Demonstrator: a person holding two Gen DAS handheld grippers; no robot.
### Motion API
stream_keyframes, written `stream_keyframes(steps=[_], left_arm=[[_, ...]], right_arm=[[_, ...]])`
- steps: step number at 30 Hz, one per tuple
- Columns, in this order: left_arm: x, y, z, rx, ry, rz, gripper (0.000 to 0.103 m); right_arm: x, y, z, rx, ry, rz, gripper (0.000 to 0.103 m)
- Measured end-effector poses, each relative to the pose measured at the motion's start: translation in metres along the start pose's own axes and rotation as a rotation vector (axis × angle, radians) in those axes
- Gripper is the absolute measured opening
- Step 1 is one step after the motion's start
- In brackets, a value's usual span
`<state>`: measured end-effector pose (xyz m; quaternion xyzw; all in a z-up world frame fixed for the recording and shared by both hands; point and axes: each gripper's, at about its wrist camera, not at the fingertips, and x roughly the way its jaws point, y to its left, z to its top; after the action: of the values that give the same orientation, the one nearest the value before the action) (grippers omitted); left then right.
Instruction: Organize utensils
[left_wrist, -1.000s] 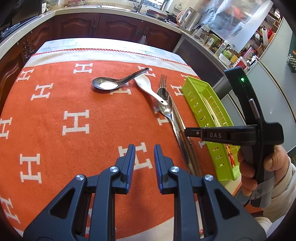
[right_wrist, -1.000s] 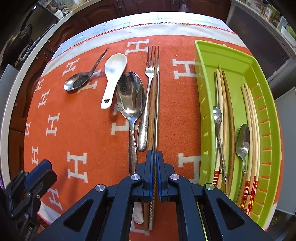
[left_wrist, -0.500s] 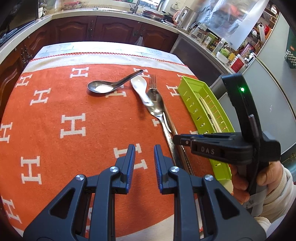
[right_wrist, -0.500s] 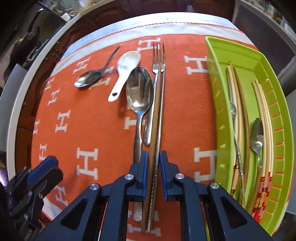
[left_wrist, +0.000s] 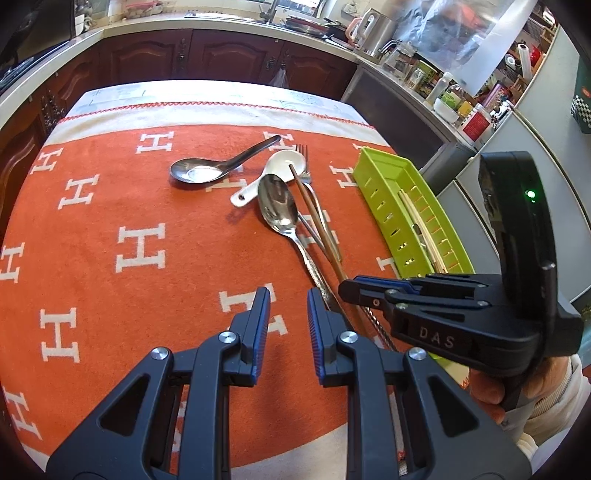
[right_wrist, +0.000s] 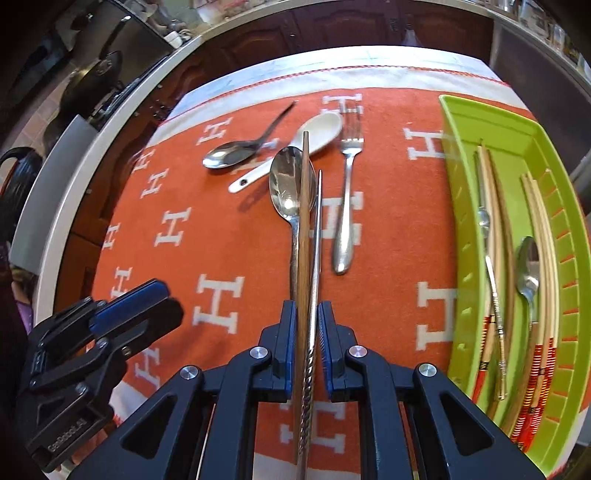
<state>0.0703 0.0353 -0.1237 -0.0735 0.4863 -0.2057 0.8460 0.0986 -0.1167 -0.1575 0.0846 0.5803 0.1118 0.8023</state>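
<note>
- Chopsticks (right_wrist: 308, 258), one wooden, one metal, sit clamped in the right gripper (right_wrist: 307, 332), tips raised off the cloth.
- Left gripper (left_wrist: 286, 325) hovers slightly parted, empty.
- Next, likely: carry them across into the green tray (right_wrist: 509, 122).

Both wrist cameras are looking steeply down at close range; both are showing the orange cloth (left_wrist: 147, 221) and green tray (right_wrist: 491, 122).

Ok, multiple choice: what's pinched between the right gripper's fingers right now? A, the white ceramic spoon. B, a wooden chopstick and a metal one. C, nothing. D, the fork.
B: the right gripper is shut on the wooden chopstick and the metal chopstick, both lifted off the cloth.
</note>
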Motion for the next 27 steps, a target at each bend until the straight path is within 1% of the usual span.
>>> stream_keyframes(steps=[4, 7, 9, 12, 16, 19, 21, 22, 23, 24, 27], left_arm=[[0.001, 0.006, -0.003, -0.020, 0.014, 0.016, 0.018], [0.001, 0.010, -0.006, -0.028, 0.018, 0.027, 0.018], [0.000, 0.013, -0.007, -0.034, 0.019, 0.030, 0.018], [0.002, 0.017, -0.008, -0.046, 0.034, 0.036, 0.018], [0.007, 0.016, -0.007, -0.030, 0.045, 0.050, 0.018], [0.011, 0.014, -0.007, -0.029, 0.047, 0.043, 0.018], [0.014, 0.013, -0.007, -0.032, 0.055, 0.040, 0.018], [0.017, 0.012, -0.008, -0.030, 0.063, 0.040, 0.018], [0.018, 0.011, -0.009, -0.026, 0.068, 0.041, 0.018], [0.019, 0.010, -0.009, -0.020, 0.070, 0.042, 0.018], [0.023, 0.006, -0.010, -0.017, 0.078, 0.033, 0.018]], right_arm=[[0.005, 0.010, -0.007, -0.028, 0.032, 0.043, 0.011], [0.012, 0.018, -0.011, -0.058, 0.063, 0.059, 0.012], [0.018, 0.021, -0.012, -0.066, 0.084, 0.088, 0.012], [0.024, 0.025, -0.012, -0.091, 0.115, 0.101, 0.017], [0.025, 0.022, -0.014, -0.099, 0.111, 0.127, 0.017], [0.026, 0.020, -0.016, -0.107, 0.103, 0.136, 0.017], [0.024, 0.020, -0.019, -0.124, 0.085, 0.135, 0.015], [0.023, 0.021, -0.020, -0.125, 0.077, 0.141, 0.011], [0.021, 0.021, -0.021, -0.128, 0.062, 0.141, 0.009], [0.019, 0.021, -0.021, -0.140, 0.055, 0.139, 0.001], [0.016, 0.021, -0.024, -0.153, 0.047, 0.134, 0.000]])
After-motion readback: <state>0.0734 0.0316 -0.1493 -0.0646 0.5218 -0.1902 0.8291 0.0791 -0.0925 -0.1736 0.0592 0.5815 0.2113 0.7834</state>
